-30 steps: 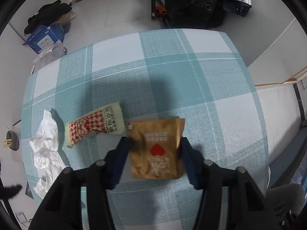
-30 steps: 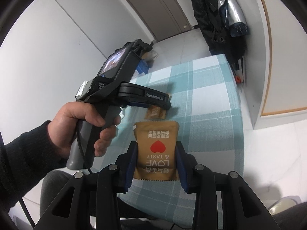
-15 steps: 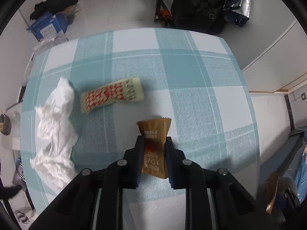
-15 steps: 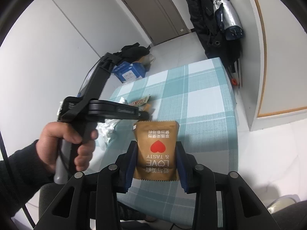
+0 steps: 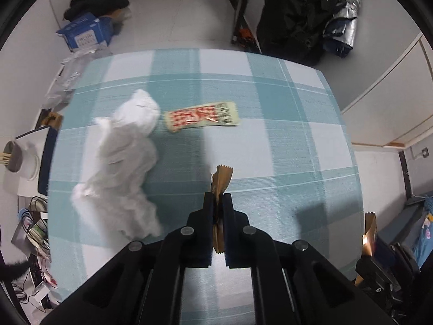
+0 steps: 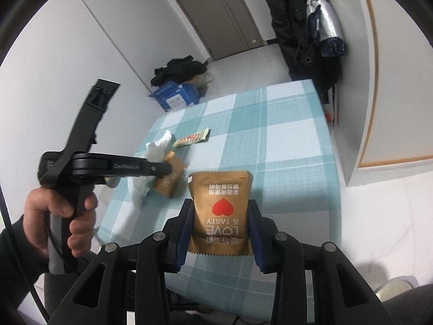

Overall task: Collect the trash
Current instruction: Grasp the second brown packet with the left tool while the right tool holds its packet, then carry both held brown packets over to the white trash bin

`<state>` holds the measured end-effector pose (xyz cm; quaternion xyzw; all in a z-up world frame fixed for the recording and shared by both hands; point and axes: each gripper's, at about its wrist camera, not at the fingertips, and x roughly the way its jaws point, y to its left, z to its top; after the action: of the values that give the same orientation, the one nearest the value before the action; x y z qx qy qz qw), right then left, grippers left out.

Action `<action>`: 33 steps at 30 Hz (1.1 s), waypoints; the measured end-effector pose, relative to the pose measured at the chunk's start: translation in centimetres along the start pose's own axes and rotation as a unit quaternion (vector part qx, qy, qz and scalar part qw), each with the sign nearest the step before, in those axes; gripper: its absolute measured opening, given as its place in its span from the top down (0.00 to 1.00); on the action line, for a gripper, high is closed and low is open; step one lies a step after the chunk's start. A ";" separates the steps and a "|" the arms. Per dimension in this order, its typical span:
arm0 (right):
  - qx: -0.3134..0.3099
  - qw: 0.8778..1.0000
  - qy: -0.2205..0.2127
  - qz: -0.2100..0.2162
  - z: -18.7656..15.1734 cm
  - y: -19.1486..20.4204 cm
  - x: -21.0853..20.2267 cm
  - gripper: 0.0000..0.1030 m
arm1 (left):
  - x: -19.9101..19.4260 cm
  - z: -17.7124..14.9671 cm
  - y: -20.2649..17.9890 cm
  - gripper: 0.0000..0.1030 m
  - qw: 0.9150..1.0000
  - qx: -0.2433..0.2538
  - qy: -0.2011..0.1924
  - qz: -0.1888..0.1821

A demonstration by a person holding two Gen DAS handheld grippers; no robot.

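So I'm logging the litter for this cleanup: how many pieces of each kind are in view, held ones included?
Brown snack packets: 2, one pinched in the left gripper, one clamped in the right gripper
Red-and-white wrapper: 1, on the table
Crumpled white tissue: 1, on the table
Total: 4

Right wrist view, lower centre: flat brown paper snack packet (image 6: 222, 211) carries a red heart, with "LOVE & TASTY" beneath it, printed upside down in white. Chinese characters above and below; not legible enough to transcribe.

Left of centre: black handheld gripper arm (image 6: 121, 165) has small embossed lettering, unreadable.

Blue cardboard box (image 6: 176, 98) on the floor, upper centre: white label, text too small.

Red-and-white checked wrapper (image 5: 201, 117): print illegible.
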<state>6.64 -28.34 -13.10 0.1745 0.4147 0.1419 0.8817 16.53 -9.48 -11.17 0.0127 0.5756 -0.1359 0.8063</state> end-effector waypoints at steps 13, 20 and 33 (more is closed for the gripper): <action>-0.023 1.000 -0.017 0.003 1.1 2.8 -0.5 0.64 | -5.8 -2.1 0.8 0.98 0.995 0.015 -0.085 -0.049; -0.035 0.998 -0.055 -0.005 3.0 4.7 -4.2 0.64 | -10.2 -1.7 0.8 0.98 0.987 0.011 -0.128 -0.093; -0.058 0.983 -0.170 -0.032 7.8 6.3 -17.2 0.64 | -19.4 -0.9 -4.9 0.98 0.950 0.033 -0.236 -0.202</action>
<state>1.51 -30.91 5.96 0.1311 0.2554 0.1056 0.9521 8.77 -10.07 7.23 -0.1096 0.3547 -0.3135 0.8740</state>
